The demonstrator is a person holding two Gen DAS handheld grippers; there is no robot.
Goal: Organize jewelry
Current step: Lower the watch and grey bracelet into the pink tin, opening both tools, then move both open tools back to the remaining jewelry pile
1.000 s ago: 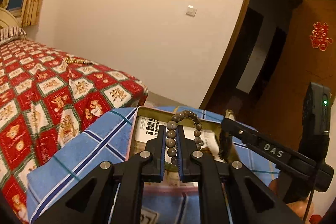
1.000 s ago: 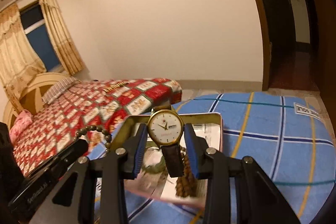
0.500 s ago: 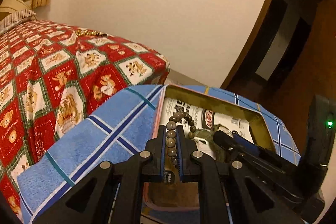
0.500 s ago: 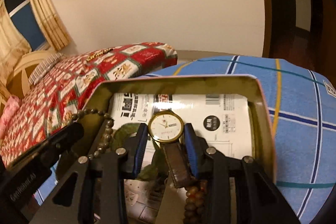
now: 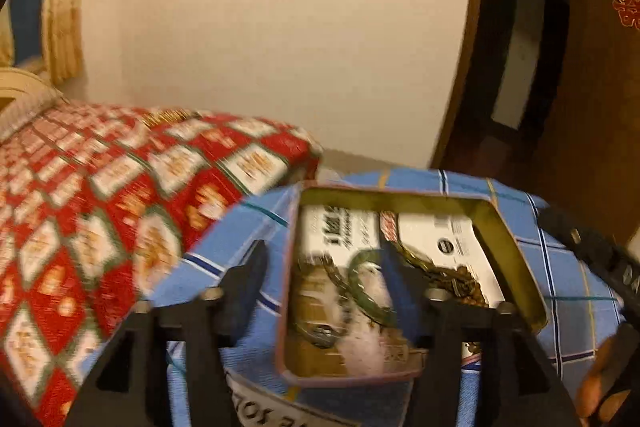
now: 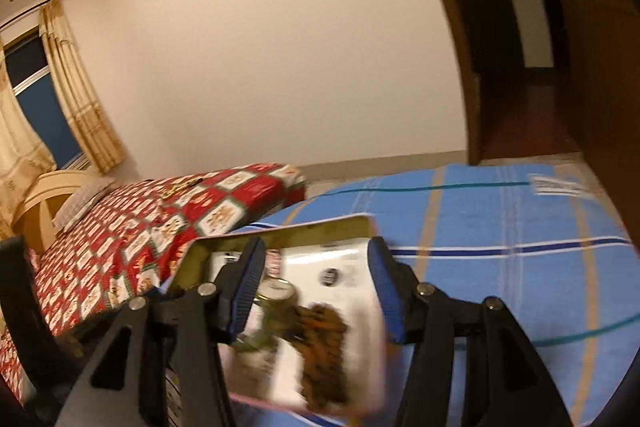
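Left gripper (image 5: 324,267) jaws just opened, wide apart, nothing pinched; beaded bracelet (image 5: 332,279) now lies loose in tin. Right gripper (image 6: 316,279) jaws also just opened, apart; watch (image 6: 276,293) released, resting on tin floor between them. Step in hand: withdraw. Best lift both straight up, clear of strands, avoid snagging. Tin (image 5: 508,251) on blue plaid cloth (image 6: 500,227) holds printed paper liner, bracelet, green bangle (image 5: 360,287), watch, brown beads (image 6: 324,343). Farther: red patterned bedspread (image 5: 120,207), small gold piece (image 6: 180,185) on it.
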